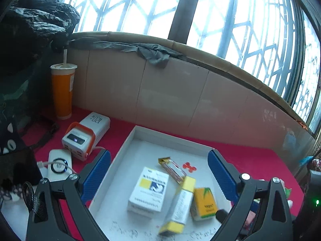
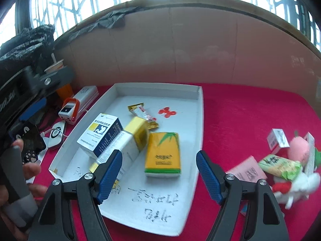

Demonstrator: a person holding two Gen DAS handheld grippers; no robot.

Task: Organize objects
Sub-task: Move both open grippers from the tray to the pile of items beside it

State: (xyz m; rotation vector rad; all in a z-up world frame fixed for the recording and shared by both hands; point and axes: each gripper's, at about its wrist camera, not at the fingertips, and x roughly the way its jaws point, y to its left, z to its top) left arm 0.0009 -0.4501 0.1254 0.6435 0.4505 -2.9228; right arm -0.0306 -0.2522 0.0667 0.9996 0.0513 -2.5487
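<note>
- A shallow white cardboard tray (image 2: 198, 108) is seen at the centre of both views, lying on a bench covered with a red cloth (image 2: 240, 116).
- Inside the tray, a white and dark blue medicine box with a yellow patch (image 2: 100, 134) is shown at centre left of the right wrist view.
- A long white carton with yellow ends (image 2: 128, 140) is leaned across that medicine box, touching it.
- A yellow and green tissue pack (image 2: 163, 154) is laid just right of the long carton.
- A small gold and clear snack wrapper (image 2: 143, 115) is placed further back in the tray, beside a red printed mark (image 2: 166, 111) on the tray floor.
- The left hand-held gripper (image 1: 159, 170) is held wide open above the tray, with nothing between its blue pads (image 1: 100, 172).
- The right hand-held gripper (image 2: 159, 170) is likewise spread wide over the near part of the tray, gripping nothing.
- At the right edge of the right wrist view, a loose heap is seen on the cloth: a green snack packet (image 2: 280, 166), a pink paper slip (image 2: 248, 170), a small white box (image 2: 277, 140) and plush toys (image 2: 297, 150).
- At the left of the left wrist view, an orange drink cup with a straw (image 1: 62, 92), a white and orange power station (image 1: 84, 136) and a white power bank (image 1: 59, 164) are stood outside the tray.
- A hand (image 2: 30, 172) on a grey handle is visible at lower left of the right wrist view.
</note>
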